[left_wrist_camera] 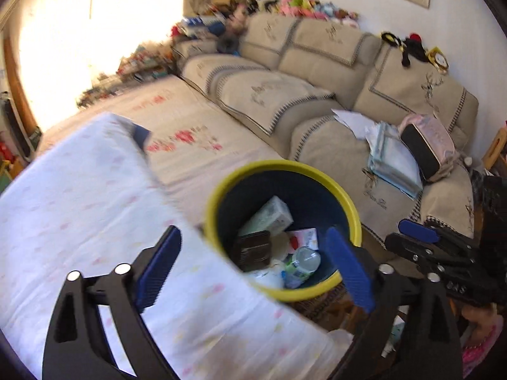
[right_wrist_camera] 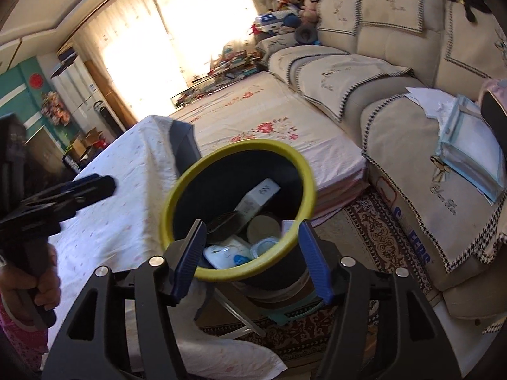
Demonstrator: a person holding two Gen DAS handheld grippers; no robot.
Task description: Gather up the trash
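So both your tongs hang over the bin (left_wrist_camera: pixel 286 171), and neither grasps anything. Your left gripper (left_wrist_camera: pixel 253 269) is spread wide with nothing between its pads; your right gripper (right_wrist_camera: pixel 252 258) stands partly parted, also empty, its fingers framing the near rim. The trash sits inside already: a pale carton (left_wrist_camera: pixel 269 218), a dark box (left_wrist_camera: pixel 252 250), a plastic bottle (left_wrist_camera: pixel 301 266). The bin stands just right of the cloth-covered table (left_wrist_camera: pixel 79 205), probably so drops stay short; the sofa (left_wrist_camera: pixel 317 101) lies beyond

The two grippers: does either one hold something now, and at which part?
Nothing is held. The left gripper and right gripper are both open above the bin.
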